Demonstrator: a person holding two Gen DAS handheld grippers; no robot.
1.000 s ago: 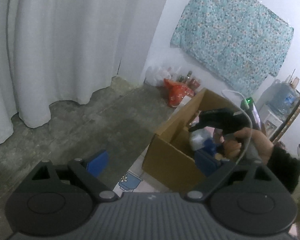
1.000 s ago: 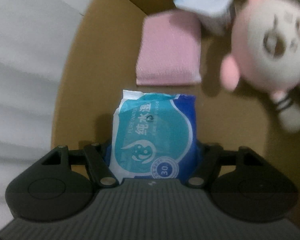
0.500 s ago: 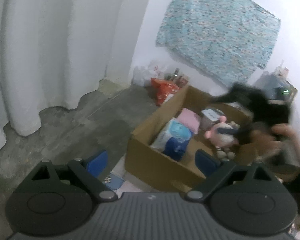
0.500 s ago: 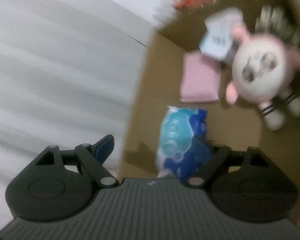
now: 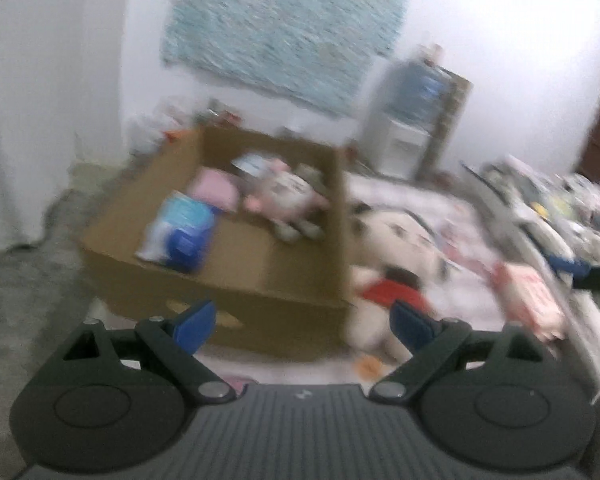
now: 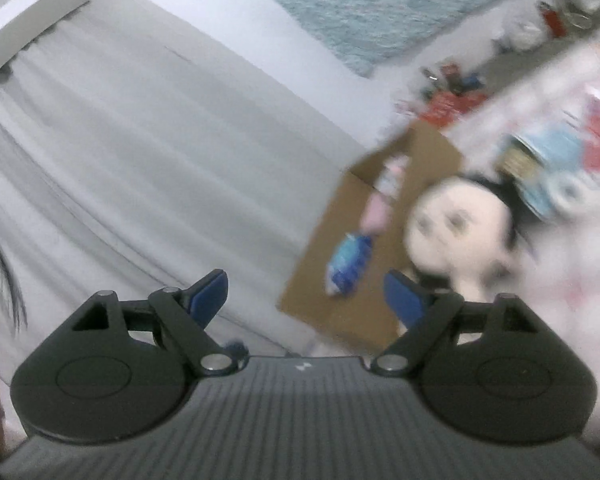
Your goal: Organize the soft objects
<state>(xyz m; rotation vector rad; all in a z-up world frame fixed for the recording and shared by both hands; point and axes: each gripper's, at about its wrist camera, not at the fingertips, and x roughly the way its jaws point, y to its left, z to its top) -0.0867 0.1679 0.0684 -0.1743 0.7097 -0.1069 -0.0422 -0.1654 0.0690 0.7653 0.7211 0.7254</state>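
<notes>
You have the cardboard box (image 5: pixel 260 272) on the floor at ten o'clock in the left wrist view, top open and upright, so soft things can simply be dropped in from above. It stands against the edge of the bedding (image 5: pixel 452 208), which keeps the carry from bed to box short.

Inside, the items lie apart rather than piled: the pink plush (image 5: pixel 288 196) toward the far right corner, the pink folded cloth (image 5: pixel 216 190) beside it, the blue wipes pack (image 5: pixel 180 236) flat near the front left wall. That leaves bare floor in the box toward its near right.

Still outside is the black-haired doll (image 5: pixel 396 248), lying on the bedding just beside the box's right wall at one o'clock. By my reading it is the next item to collect, though motion blur makes its posture uncertain. A pink packet (image 5: pixel 528 300) lies further out at three o'clock.

Your left tongs (image 5: pixel 302 322) stand wide apart and empty. Your right tongs (image 6: pixel 306 294) are likewise spread with nothing between them, facing the doll.
</notes>
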